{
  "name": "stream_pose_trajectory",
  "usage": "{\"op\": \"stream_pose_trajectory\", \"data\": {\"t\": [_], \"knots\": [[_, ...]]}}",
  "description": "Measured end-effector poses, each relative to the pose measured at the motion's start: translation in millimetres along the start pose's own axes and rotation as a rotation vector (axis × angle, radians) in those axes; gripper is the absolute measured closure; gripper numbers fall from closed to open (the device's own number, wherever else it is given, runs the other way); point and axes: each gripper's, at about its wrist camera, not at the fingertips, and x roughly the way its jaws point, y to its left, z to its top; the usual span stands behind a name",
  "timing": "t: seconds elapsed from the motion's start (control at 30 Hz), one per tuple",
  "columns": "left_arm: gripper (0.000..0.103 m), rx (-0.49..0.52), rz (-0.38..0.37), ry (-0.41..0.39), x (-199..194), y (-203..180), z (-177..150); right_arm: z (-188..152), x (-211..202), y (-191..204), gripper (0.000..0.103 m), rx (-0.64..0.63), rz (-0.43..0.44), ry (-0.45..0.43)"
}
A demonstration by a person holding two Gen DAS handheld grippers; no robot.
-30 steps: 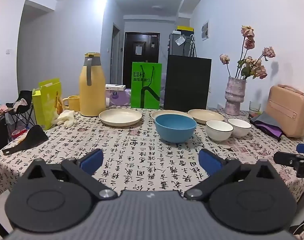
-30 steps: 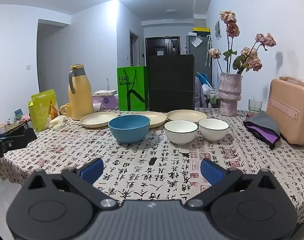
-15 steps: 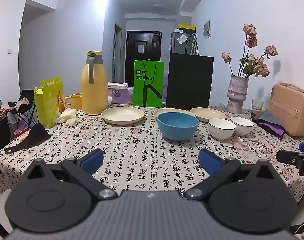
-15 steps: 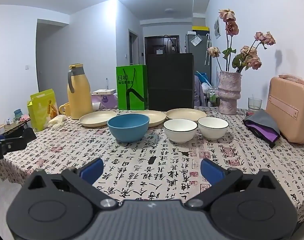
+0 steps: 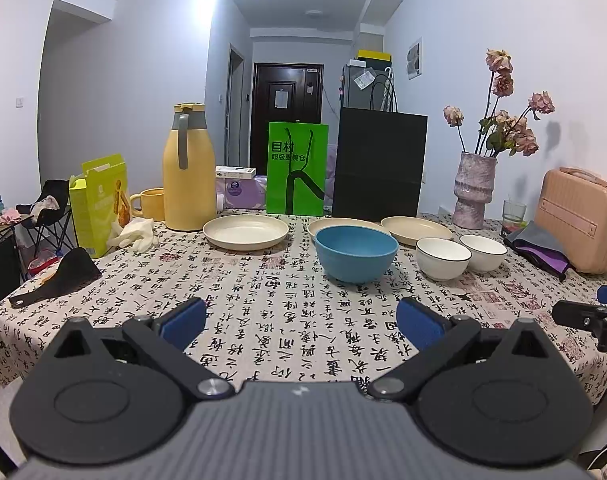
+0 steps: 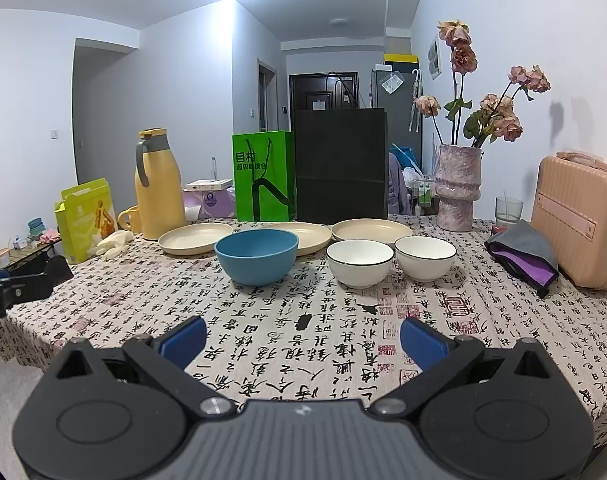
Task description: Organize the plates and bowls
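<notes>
A blue bowl (image 5: 356,253) sits on the bench (image 5: 263,312) ahead of the left hand-held gripper (image 5: 301,322), two white bowls (image 6: 359,262) beside it, three cream plates (image 5: 246,232) just behind. Both the left and right hand-held gripper (image 6: 303,338) hover wide open, holding nothing. A yellow jug (image 5: 188,168) stands far left.

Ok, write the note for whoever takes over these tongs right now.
Left tongs: open, empty, short of the dishes.
Right tongs: open, empty, also held back.
On the calligraphy-print tablecloth: three cream round plates in a back row; round blue bowl and two white black-rimmed bowls in front.
Done: nothing stacked.
Left: stack the plates, nest the bowls.
</notes>
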Motion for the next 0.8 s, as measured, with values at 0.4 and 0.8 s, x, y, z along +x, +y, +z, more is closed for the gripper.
{"op": "stream_pose_trajectory", "data": {"t": [0.4,0.8], "knots": [[0.0,0.0,0.005,-0.005,-1.2,-1.5,0.1,0.3,-1.8,0.9,0.0,-0.004,0.002,-0.004],[0.0,-0.002,0.004,-0.011,-1.9,-2.9,-0.8,-0.8,-1.4,1.3,0.0,-0.004,0.004,-0.005]]}}
